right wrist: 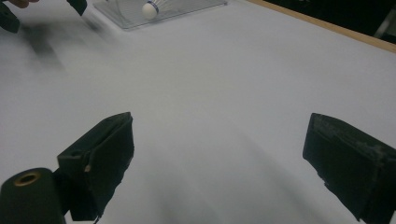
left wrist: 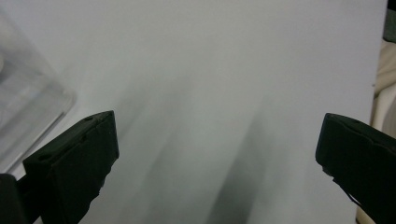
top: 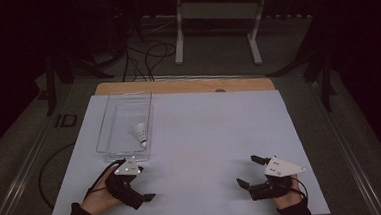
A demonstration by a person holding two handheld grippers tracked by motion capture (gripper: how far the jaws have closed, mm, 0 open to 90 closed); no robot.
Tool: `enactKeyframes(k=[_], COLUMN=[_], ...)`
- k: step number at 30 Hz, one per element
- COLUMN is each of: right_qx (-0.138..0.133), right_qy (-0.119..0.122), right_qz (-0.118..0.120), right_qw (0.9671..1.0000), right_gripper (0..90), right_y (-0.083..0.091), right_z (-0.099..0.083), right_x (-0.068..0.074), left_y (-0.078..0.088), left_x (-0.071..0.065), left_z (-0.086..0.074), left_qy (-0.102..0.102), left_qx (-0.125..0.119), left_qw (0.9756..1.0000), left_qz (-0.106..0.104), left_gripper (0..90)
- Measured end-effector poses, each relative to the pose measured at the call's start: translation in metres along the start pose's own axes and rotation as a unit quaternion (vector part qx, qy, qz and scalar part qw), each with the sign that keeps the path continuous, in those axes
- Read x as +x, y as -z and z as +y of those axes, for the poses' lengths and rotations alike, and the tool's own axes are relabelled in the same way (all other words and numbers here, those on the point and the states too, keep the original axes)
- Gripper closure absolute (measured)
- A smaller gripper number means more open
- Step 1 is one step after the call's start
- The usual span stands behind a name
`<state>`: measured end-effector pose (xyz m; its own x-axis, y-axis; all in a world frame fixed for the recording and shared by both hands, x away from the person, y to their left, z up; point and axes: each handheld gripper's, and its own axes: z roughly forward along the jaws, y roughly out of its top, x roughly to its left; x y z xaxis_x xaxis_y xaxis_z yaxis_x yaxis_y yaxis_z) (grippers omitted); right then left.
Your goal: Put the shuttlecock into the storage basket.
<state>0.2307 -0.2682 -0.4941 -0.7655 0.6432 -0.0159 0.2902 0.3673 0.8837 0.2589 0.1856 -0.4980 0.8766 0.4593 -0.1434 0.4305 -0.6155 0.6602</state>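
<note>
Shuttlecock [top: 140,132] lies in the clear tray [top: 110,121], just past my left tongs [top: 140,196]; both tongs are wide and hold nothing, right tongs [top: 247,171] far off

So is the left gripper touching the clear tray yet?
Apart. The left gripper view shows the left gripper wide open over bare white sheet, with the clear tray off to the side of its jaws.
</note>
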Motion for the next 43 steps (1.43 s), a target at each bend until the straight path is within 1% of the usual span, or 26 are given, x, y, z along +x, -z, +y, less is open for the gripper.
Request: enactKeyframes(k=[2,4,6,9,11,14,15,16,18,20,21,24,27,28,32,33,37,43], right_qx=[0.001,0.004,0.004,0.006,0.006,0.008,0.007,0.008,0.009,0.009,0.009,0.011,0.011,0.011,0.011,0.012,0.011,0.012], right_qy=[0.003,0.003,0.0,0.001,0.001,0.004,0.004,0.004,0.003,0.004,0.005,0.006,0.007,0.006,0.007,0.006,0.007,0.007], right_qz=[0.001,0.0,0.0,0.0,0.001,0.001,0.001,0.002,0.003,0.003,0.003,0.004,0.004,0.004,0.003,0.003,0.003,0.002], right_qw=[1.0,1.0,1.0,1.0,1.0,1.0,1.0,1.0,1.0,0.9999,0.9999,0.9999,0.9999,0.9999,0.9999,0.9999,0.9999,0.9999], right_gripper=[8.8,8.8,8.8,8.8,8.8,8.8,8.8,8.8,8.8,8.8,8.8,8.8,8.8,8.8,8.8,8.8,8.8,8.8], right_y=[0.0,-0.001,-0.001,-0.001,-0.001,-0.001,-0.001,-0.001,-0.001,-0.001,-0.002,-0.002,-0.002,-0.002,-0.002,-0.002,-0.002,-0.002], right_z=[0.0,0.0,-0.001,-0.001,-0.001,-0.002,-0.002,-0.002,-0.002,-0.001,-0.001,-0.002,-0.002,-0.002,-0.002,-0.002,-0.002,-0.002], right_x=[0.0,0.0,0.0,0.0,-0.001,-0.001,-0.001,-0.001,0.0,0.0,0.0,0.0,0.0,0.001,0.0,0.0,0.0,-0.001], left_y=[0.001,0.002,0.003,0.004,0.004,0.004,0.003,0.002,0.002,0.003,0.003,0.003,0.003,0.002,0.004,0.004,0.004,0.002], left_x=[0.001,0.001,0.002,0.003,0.005,0.006,0.006,0.006,0.005,0.005,0.005,0.006,0.006,0.006,0.006,0.006,0.007,0.007], left_z=[-0.003,-0.006,-0.008,-0.01,-0.014,-0.017,-0.018,-0.018,-0.02,-0.021,-0.022,-0.025,-0.026,-0.025,-0.025,-0.025,-0.026,-0.026], left_qy=[0.005,0.007,0.009,0.01,0.014,0.017,0.019,0.016,0.017,0.016,0.02,0.024,0.026,0.026,0.03,0.033,0.035,0.034], left_qx=[-0.011,-0.023,-0.029,-0.03,-0.037,-0.037,-0.035,-0.031,-0.032,-0.037,-0.041,-0.041,-0.042,-0.046,-0.057,-0.061,-0.062,-0.056], left_qw=[0.9999,0.9997,0.9995,0.9995,0.9992,0.9992,0.9992,0.9994,0.9993,0.9992,0.999,0.9988,0.9987,0.9985,0.9976,0.9973,0.9972,0.9977], left_qz=[-0.005,-0.004,-0.003,-0.002,-0.001,-0.002,0.0,0.005,0.007,0.005,0.005,0.012,0.012,0.018,0.024,0.023,0.023,0.021], left_gripper=[0.2,0.1,0.2,0.1,0.1,0.2,0.2,0.1,0.1,0.1,0.2,0.2,0.2,0.2,0.2,0.2,0.2,0.1])
